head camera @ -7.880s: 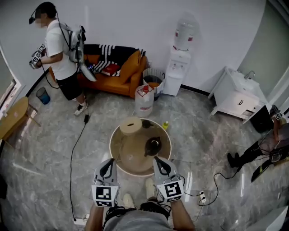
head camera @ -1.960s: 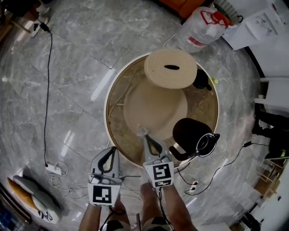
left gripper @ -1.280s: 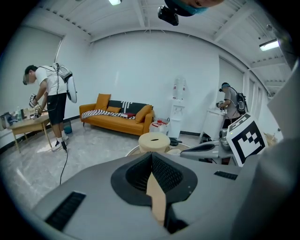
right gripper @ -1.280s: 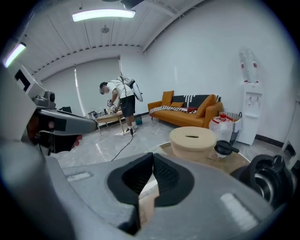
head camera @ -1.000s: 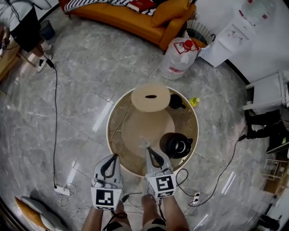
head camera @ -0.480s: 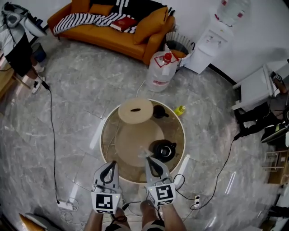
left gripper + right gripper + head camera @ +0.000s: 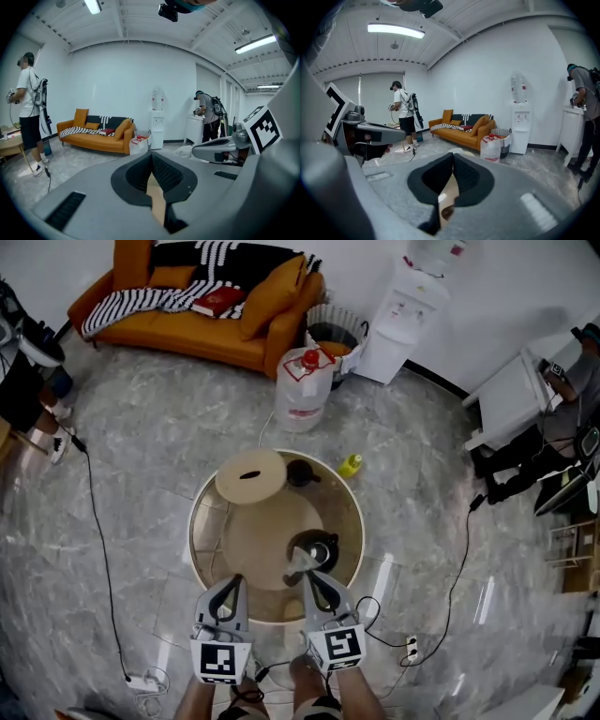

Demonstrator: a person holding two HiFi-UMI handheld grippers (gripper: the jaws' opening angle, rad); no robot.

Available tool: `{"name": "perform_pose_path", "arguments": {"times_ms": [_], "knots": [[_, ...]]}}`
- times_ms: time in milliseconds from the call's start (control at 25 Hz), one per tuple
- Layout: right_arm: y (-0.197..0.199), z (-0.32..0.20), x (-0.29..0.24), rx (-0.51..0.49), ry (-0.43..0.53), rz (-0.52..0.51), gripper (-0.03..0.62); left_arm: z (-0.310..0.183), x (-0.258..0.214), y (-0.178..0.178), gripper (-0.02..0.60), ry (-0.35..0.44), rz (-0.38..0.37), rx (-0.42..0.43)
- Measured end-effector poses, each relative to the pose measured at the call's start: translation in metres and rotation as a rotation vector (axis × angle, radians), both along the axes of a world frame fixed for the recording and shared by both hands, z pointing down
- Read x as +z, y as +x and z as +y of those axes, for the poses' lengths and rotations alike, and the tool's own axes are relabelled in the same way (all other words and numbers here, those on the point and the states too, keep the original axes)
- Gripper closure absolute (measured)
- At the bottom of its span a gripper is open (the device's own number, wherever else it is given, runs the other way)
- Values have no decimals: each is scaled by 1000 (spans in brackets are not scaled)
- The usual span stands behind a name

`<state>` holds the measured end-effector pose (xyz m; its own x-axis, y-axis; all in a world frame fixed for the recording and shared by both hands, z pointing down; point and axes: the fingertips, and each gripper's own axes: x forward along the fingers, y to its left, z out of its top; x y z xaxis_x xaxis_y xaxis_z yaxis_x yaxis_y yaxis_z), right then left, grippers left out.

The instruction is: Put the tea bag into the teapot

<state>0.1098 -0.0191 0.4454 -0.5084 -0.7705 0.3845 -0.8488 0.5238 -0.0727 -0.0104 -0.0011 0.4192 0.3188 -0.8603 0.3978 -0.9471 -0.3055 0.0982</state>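
Both my tongs are shut: left tongs (image 7: 231, 581) empty, right tongs (image 7: 306, 574) pinching the tea bag (image 7: 297, 565); I should centre it over the teapot (image 7: 322, 543) just ahead before letting go.

An orange sofa (image 7: 187, 334), a large water jug (image 7: 302, 390) and a white water dispenser (image 7: 398, 320) stand along the far wall.

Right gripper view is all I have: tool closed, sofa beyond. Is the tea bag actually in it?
Observer: Yes; in the head view a pale tea bag sticks out from the right tool at its tip.
Operator: Where is the teapot?
Observer: The dark teapot stands on the round table, just ahead of that tip.
Operator: And the other side?
Observer: The left tool is closed and empty, over the table's near part.
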Motion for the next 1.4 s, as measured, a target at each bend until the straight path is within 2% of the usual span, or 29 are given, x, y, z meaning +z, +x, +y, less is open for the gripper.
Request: {"name": "perform_pose_path", "arguments": {"times_ms": [120,400,560,760,1040,1200,1280,1400], "knots": [[19,-4,4,26,2,2,594,-7,6,18,565,21,-35,55],[56,-13,27,69,-22,4,594,-21,21,52,565,-27,11,56],[68,-20,42,69,-41,10,594,-30,36,66,565,-26,-16,90],[77,-28,65,64,-88,17,594,-42,52,83,565,-54,2,91],[78,-37,93,51,-111,20,594,-49,76,84,565,-102,10,71],[80,-38,107,47,-139,31,594,-52,91,85,565,-91,-20,94],[80,-36,114,46,-154,36,592,-51,97,85,565,-104,-11,88],[81,-35,119,48,-139,34,592,-49,102,85,565,-104,-19,97]]}}
